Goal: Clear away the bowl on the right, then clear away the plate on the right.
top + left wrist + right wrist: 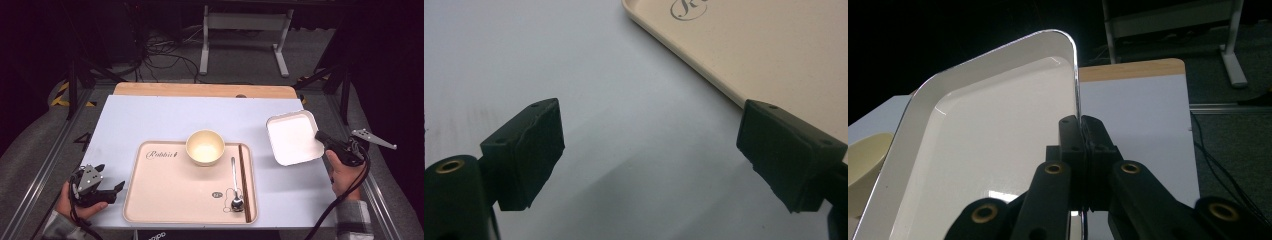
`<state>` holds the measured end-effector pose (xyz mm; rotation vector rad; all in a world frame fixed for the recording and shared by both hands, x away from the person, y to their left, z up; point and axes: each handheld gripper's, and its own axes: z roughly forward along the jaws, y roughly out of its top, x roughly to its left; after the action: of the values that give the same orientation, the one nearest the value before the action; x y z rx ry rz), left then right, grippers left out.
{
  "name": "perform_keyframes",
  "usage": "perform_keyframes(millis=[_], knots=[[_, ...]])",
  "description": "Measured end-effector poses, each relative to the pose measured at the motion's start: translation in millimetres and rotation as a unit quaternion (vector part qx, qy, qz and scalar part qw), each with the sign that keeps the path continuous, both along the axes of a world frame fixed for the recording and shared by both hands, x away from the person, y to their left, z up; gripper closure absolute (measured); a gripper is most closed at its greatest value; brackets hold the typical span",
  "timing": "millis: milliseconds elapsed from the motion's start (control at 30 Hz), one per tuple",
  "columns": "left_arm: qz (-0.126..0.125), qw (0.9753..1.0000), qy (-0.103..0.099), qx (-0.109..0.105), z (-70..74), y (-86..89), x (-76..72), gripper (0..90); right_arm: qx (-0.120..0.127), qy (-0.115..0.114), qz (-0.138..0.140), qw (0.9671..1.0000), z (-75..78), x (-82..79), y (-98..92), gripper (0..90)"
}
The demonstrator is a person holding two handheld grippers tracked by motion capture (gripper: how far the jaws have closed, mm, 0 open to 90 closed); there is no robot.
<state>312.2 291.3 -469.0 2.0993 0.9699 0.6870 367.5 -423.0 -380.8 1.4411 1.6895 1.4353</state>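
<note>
right gripper clamping white plate rim

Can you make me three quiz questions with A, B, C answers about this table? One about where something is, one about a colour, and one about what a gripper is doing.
1. Where is the spoon?
A. in the bowl
B. on the tray
C. on the floor

2. What colour is the bowl?
A. pale yellow
B. blue
C. red

3. What is the right gripper doing?
A. hanging open
B. pinching the plate's rim
C. holding the chopsticks

Answers: 1 B, it lies on the tray beside the chopsticks. 2 A, it looks cream-yellow. 3 B, its jaws are closed on the white plate.
</note>
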Motion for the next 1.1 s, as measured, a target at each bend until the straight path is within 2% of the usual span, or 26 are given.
perform_keyframes(millis=[100, 633, 833, 1100], knots=[[0.0, 1.0, 0.0, 0.0, 0.3, 0.0, 1.6, 12.5, 0.005, -0.007, 0.009, 0.9999, 3.3, -0.6, 3.7, 89.2], [-0.004, 1.0, -0.002, 0.007, 1.4, -4.2, 1.6, 12.4, -0.001, -0.021, 0.047, 0.9987, 12.3, -7.6, 27.5, 89.3], [-0.003, 1.0, -0.002, 0.007, 1.6, -4.2, 1.3, 12.3, 0.002, -0.021, 0.072, 0.9972, 14.7, -8.6, 42.9, 89.3], [-0.003, 1.0, -0.004, 0.005, 1.6, -3.9, 1.2, 12.3, -0.007, -0.025, 0.105, 0.9941, 18.1, -9.0, 65.8, 89.2]])
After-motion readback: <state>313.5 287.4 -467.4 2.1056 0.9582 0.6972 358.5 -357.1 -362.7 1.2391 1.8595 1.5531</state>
